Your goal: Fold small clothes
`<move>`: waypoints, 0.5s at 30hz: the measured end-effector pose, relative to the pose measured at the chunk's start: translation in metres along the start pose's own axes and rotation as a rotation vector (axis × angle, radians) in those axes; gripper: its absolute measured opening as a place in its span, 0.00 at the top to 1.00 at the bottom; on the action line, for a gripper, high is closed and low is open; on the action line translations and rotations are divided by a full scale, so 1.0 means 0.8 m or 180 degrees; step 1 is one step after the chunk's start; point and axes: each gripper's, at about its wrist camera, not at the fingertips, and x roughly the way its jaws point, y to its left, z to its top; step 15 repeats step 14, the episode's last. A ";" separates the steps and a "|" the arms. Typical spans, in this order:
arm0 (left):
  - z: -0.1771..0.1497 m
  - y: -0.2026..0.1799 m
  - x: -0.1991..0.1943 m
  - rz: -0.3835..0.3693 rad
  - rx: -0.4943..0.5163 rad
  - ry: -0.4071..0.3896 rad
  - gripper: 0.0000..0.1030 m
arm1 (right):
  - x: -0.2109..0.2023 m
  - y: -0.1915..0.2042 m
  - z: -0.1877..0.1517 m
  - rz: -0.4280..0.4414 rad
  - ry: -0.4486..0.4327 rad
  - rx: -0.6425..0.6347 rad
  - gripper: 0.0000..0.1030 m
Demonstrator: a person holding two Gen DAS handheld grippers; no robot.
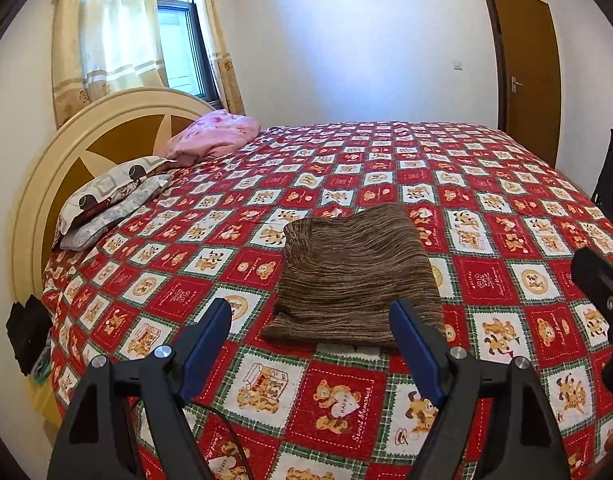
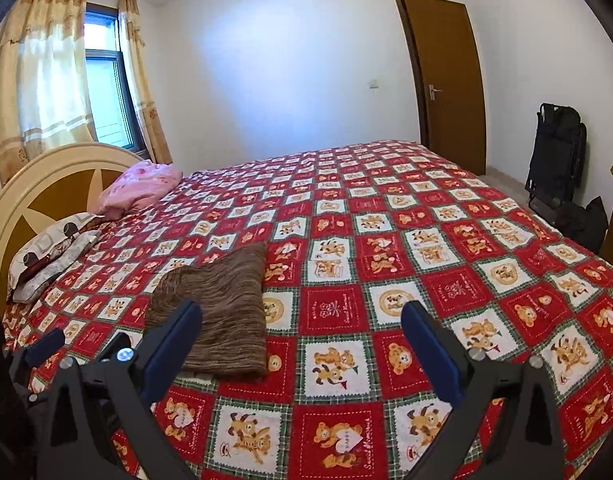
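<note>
A brown striped knit garment (image 1: 356,276) lies folded into a flat rectangle on the red patchwork bedspread (image 1: 210,240). My left gripper (image 1: 312,312) is open and empty, held just above the bed at the garment's near edge. In the right wrist view the garment (image 2: 218,304) lies ahead to the left. My right gripper (image 2: 302,316) is open and empty, above the bedspread (image 2: 426,240) to the right of the garment. The left gripper's fingers (image 2: 46,346) show at the lower left of the right wrist view.
Two pillows (image 1: 106,204) and a pink bundle (image 1: 214,136) lie by the round headboard (image 1: 66,140). A curtained window (image 1: 178,32) is behind it. A brown door (image 2: 446,80) and a black folded chair (image 2: 554,148) stand at the right wall.
</note>
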 end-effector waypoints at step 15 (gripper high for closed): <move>0.002 0.009 0.002 -0.0070 -0.0070 -0.0059 0.21 | 0.004 0.000 -0.002 -0.0007 0.0008 0.0008 0.01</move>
